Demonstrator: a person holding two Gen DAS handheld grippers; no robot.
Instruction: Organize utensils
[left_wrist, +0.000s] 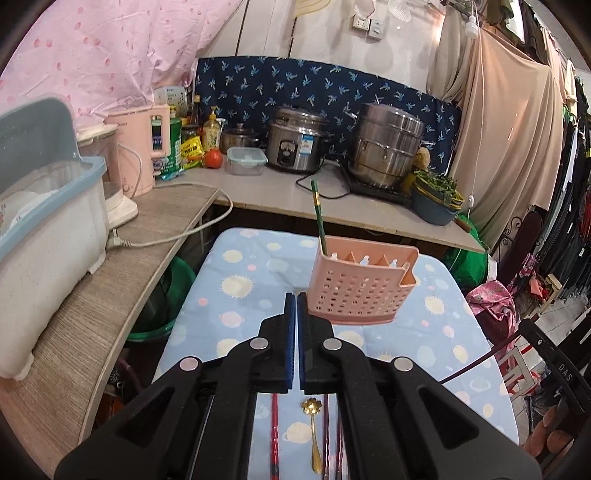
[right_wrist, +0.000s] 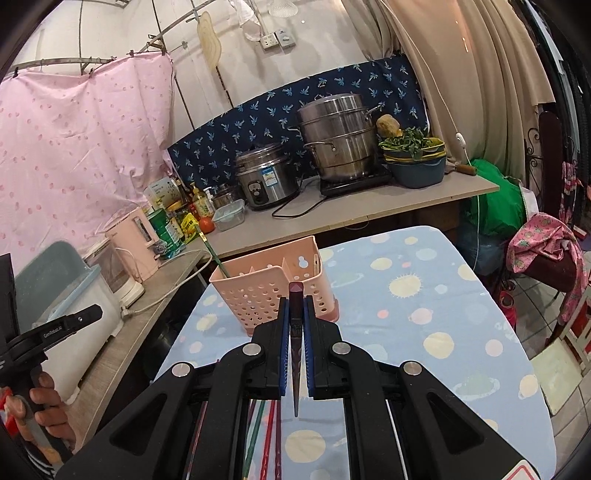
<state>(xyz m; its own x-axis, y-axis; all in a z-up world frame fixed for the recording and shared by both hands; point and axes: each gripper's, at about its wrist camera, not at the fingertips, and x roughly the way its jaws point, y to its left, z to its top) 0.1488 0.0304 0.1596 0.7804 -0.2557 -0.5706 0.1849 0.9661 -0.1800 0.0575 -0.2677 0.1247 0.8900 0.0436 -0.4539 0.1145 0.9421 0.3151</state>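
Observation:
A pink perforated utensil holder (left_wrist: 360, 284) (right_wrist: 271, 286) stands on the blue dotted table (left_wrist: 240, 280) (right_wrist: 424, 295). A green chopstick (left_wrist: 317, 216) (right_wrist: 214, 254) stands in its left compartment. My left gripper (left_wrist: 296, 297) is shut and empty, just left of the holder's front. A gold flower spoon (left_wrist: 314, 428) and a red chopstick (left_wrist: 274, 435) lie on the table below it. My right gripper (right_wrist: 296, 301) is shut on a dark maroon chopstick (right_wrist: 296, 325), held above the table in front of the holder. Several chopsticks (right_wrist: 266, 443) lie under it.
A wooden counter (left_wrist: 110, 295) with a white dish rack (left_wrist: 40, 266) runs along the left. A back shelf (left_wrist: 288, 192) holds a rice cooker (left_wrist: 295, 140), a steamer pot (left_wrist: 388, 151), and a bowl of greens (left_wrist: 436, 195). Clothes hang on the right.

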